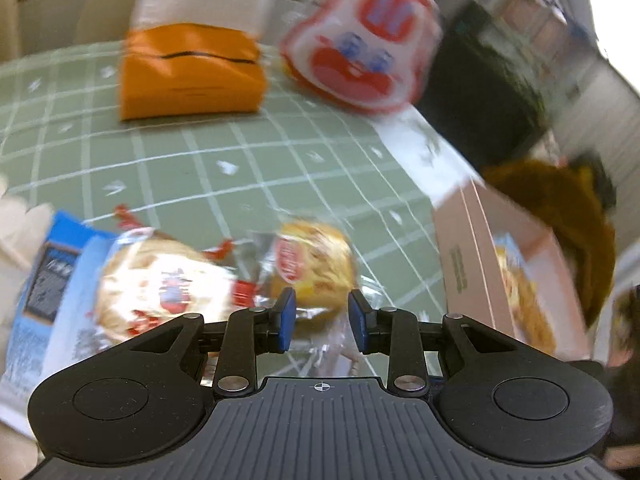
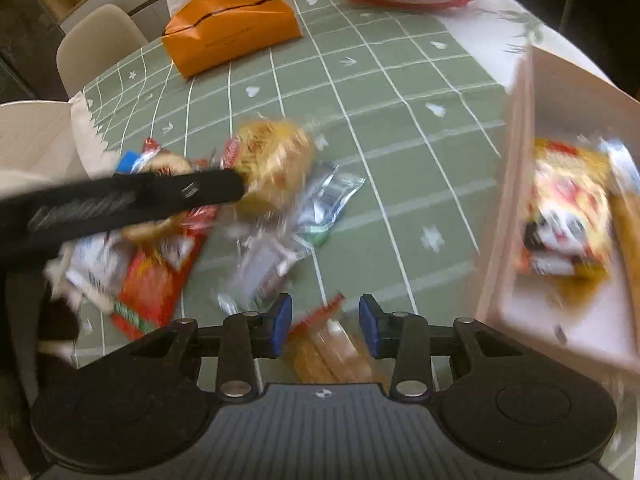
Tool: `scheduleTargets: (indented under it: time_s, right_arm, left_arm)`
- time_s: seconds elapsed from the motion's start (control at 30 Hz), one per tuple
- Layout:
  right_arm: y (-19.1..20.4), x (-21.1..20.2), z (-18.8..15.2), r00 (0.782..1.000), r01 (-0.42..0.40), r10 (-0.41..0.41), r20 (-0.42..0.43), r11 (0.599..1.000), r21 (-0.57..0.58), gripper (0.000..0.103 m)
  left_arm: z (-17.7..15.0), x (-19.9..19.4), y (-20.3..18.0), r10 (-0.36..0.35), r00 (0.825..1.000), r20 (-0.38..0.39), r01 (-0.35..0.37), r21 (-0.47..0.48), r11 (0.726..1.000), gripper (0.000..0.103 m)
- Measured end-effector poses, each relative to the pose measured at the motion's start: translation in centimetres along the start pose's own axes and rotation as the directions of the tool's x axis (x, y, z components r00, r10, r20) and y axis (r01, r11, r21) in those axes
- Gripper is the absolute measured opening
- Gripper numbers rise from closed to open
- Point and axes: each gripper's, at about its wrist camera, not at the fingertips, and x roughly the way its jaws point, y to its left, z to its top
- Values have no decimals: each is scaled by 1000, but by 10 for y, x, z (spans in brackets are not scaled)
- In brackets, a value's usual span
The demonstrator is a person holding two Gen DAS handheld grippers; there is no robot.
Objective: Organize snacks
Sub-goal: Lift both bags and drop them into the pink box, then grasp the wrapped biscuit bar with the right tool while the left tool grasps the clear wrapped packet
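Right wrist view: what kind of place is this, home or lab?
Most likely a home dining area. A table under a green grid-patterned tablecloth, cream dining chairs pushed up to it, an orange tissue box and loose snack packets scattered beside a pink box.

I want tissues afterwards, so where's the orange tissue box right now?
The orange tissue box sits at the far end of the green checked tablecloth, upper left in both wrist views, left of the red-and-white bag.

Orange tissue box (image 2: 230, 20), beige chair (image 2: 94, 46)
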Motion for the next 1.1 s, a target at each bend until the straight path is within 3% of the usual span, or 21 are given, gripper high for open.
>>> scheduleTargets:
  time_s: [0.13,0.23,0.37,0.47,0.6,0.87,0.97,1.1]
  right_arm:
    - [-11,-17,-29,999,31,-31,33,999,17,38]
    - [-18,-31,-52,997,56,-57,60,998,22,49]
    - [-29,-41,-78,993,88,-89,80,996,20,68]
    - [-32,-47,-94,986,135,-135,99,991,3,74]
    - [-39,-54,-110,979,166,-164,123,986,-7,76]
    - [-60,-62,-120,963,238,-246,108,968,79,77]
    - [-64,-66,-126,968,217,-229,103,969,114,77]
    - [-60,-67,-131,970,210,-220,101,972,102,80]
  left_arm:
    - [-13,19,-26,37,996,-85,-21,190,982,35]
    - [-24,24,-37,66,993,-94,-36,293,955,35]
    - [-31,23,-39,47,994,-95,-14,328,945,38]
    - [-40,18,-41,36,993,-109,1,318,948,38]
    - [-60,3,-48,31,993,-118,9,321,947,39]
    - [-99,-22,-59,-9,990,-138,54,327,944,39]
    - [-109,-27,-67,-23,987,-157,79,359,930,40]
    - [-121,-29,-82,-16,985,-169,91,447,890,44]
